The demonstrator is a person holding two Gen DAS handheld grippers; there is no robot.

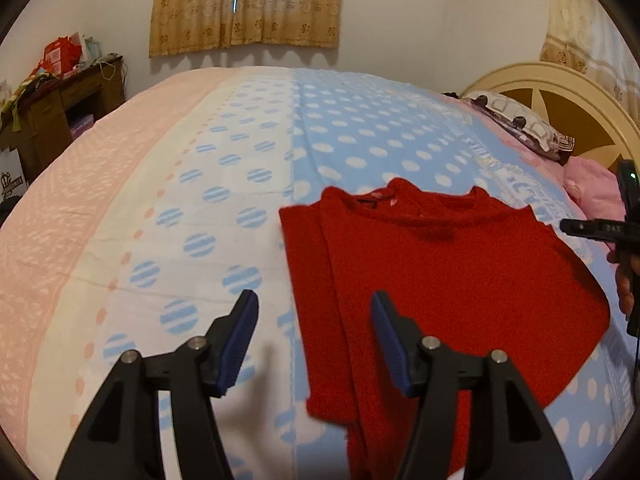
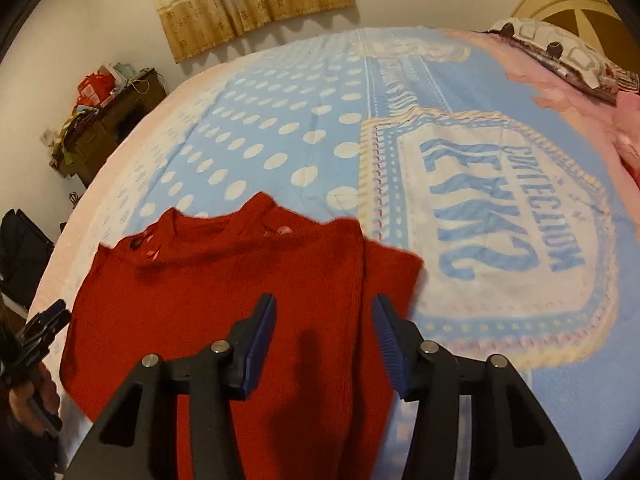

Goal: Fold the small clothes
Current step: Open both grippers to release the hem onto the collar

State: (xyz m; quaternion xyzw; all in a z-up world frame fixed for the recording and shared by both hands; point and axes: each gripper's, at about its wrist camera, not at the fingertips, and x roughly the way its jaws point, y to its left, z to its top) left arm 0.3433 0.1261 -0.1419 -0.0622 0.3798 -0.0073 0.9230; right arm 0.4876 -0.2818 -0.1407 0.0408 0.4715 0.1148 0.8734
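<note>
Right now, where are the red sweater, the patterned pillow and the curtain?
red sweater (image 1: pixel 448 264): left wrist view, middle of its front panel.
patterned pillow (image 1: pixel 516 124): left wrist view, its top face by the headboard.
curtain (image 1: pixel 248 4): left wrist view, centre of the fabric.

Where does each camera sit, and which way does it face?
Left wrist: on the left hand-held gripper, looking down over the bedspread beside the red sweater; its open jaws and the other gripper's hand show.
Right wrist: on the right hand-held gripper, over the sweater; its open jaws show.
Shared: sweater, bedspread, curtain, pillow.
</note>
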